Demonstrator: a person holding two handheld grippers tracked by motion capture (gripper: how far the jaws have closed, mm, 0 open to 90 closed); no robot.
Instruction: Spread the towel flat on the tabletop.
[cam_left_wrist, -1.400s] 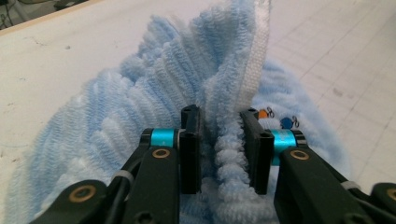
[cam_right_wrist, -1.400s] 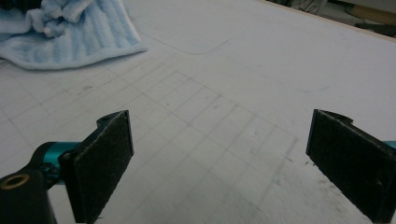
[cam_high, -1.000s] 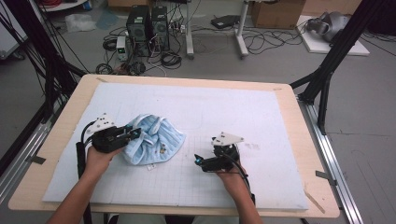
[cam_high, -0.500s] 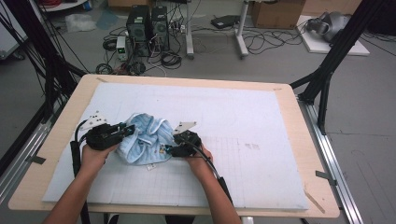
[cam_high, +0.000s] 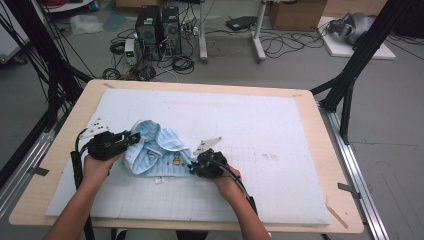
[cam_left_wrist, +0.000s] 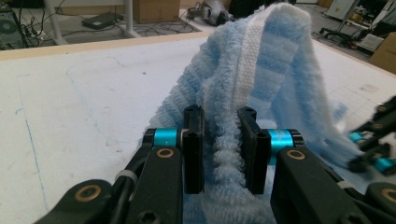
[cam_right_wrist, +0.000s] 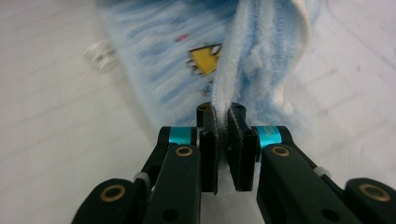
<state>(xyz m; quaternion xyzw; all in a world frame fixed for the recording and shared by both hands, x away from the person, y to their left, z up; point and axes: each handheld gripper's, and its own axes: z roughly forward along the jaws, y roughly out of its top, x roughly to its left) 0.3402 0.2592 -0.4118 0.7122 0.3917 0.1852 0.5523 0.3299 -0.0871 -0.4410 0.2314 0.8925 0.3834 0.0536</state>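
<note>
You are at the gripping step of spreading the blue striped towel (cam_high: 157, 152), which lies crumpled on the white mat (cam_high: 280, 130) of the table (cam_high: 320, 150), toward its near left part. Next, I judge, you draw the two held edges apart and lift slightly so the cloth opens flat; keep both pinches firm as tension builds.

Your left forearm comes in from the near edge, and the left gripper (cam_high: 131, 138) lies level, pointing right into the towel's left side, its jaws clamped on a thick fold. Your right hand (cam_high: 225, 177) reaches in from the near right; the right gripper (cam_high: 192, 167) points left, and its jaws have just been closing, now pinched narrow on the towel's white-trimmed hem (cam_right_wrist: 223, 100).
</note>
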